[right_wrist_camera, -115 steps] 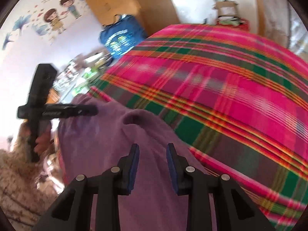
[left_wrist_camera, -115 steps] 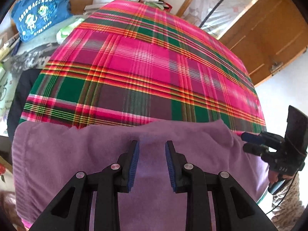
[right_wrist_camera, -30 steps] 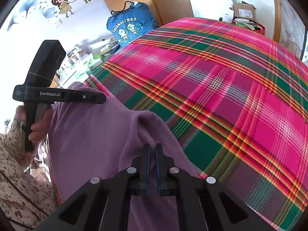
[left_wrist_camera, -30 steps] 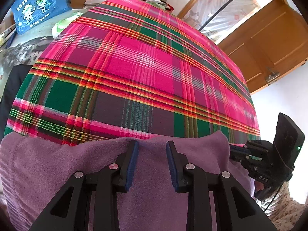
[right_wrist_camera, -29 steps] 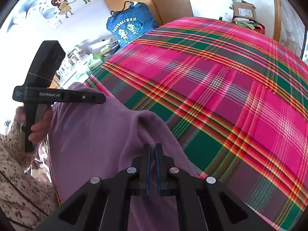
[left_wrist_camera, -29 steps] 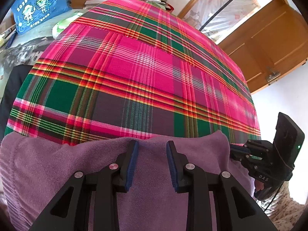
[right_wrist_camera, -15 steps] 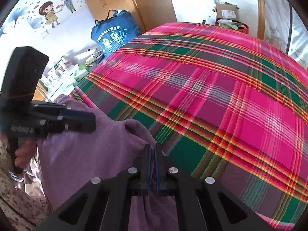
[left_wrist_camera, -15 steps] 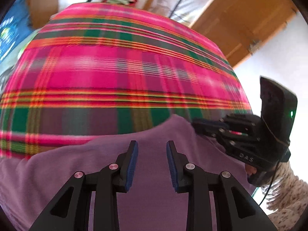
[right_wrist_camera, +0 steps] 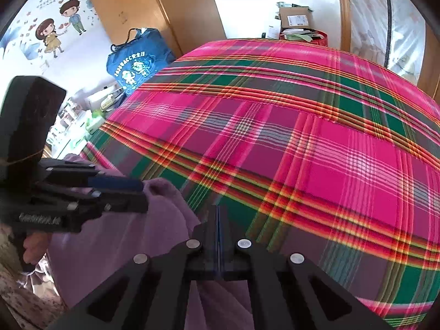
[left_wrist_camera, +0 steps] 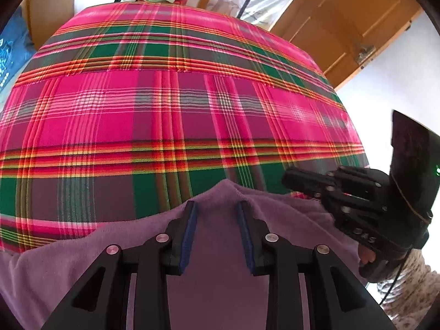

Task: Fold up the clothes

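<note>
A purple garment [left_wrist_camera: 68, 261] lies over the near edge of a bed with a pink and green plaid cover [left_wrist_camera: 165, 115]. My left gripper [left_wrist_camera: 216, 206] points down at the garment's far edge. Its blue pads [left_wrist_camera: 189, 233] stand apart, and a hump of purple cloth rises between the tips. My right gripper [right_wrist_camera: 219, 209] is shut on the garment [right_wrist_camera: 123, 247], pinching its edge where it meets the plaid. The two grippers are close together: the right one [left_wrist_camera: 288, 178] sits just right of the left, and the left one [right_wrist_camera: 140, 195] reaches in from the left in the right wrist view.
The plaid cover [right_wrist_camera: 302, 137] stretches away beyond the garment. A blue bag [right_wrist_camera: 134, 66] and cluttered shelves [right_wrist_camera: 90, 110] stand at the left, a cardboard box [right_wrist_camera: 295, 18] behind the bed, a wooden door [left_wrist_camera: 352, 22] at the right. A floral sleeve [left_wrist_camera: 407, 283] holds the right gripper.
My left gripper has swung to the right, close to the right gripper. The garment's flat edge now bunches into a peak at its tips. The right gripper stays shut on the cloth.
</note>
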`<move>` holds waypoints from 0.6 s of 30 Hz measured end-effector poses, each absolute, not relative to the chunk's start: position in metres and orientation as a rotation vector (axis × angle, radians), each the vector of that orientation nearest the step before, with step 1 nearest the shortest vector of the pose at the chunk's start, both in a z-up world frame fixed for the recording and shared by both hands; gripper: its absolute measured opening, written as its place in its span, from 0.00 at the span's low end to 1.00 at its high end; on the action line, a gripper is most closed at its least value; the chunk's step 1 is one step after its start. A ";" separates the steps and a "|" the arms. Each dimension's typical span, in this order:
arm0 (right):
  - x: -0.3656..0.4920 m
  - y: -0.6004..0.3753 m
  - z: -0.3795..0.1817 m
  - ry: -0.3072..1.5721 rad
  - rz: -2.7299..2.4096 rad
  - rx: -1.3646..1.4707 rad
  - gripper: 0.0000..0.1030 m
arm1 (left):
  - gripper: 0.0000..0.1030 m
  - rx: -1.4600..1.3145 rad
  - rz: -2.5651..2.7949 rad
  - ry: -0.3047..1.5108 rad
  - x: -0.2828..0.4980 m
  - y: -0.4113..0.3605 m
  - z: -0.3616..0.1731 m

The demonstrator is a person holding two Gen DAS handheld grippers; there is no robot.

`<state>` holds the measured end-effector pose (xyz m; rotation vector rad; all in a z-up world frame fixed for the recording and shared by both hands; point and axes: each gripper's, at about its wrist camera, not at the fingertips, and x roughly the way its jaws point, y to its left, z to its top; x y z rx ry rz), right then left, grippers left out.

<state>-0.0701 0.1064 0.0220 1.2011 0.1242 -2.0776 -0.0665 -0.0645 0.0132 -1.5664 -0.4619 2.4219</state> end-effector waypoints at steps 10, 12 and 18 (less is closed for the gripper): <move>-0.054 0.154 0.036 0.080 -1.988 1.229 0.14 | 0.31 -1.563 2.418 -0.501 -0.065 -0.068 0.014; -0.050 0.150 0.030 0.122 -1.958 1.255 0.20 | 0.31 -1.561 2.420 -0.502 -0.065 -0.068 0.014; -0.033 0.128 0.019 0.309 -1.906 1.245 0.27 | 0.31 -1.565 2.419 -0.504 -0.064 -0.069 0.015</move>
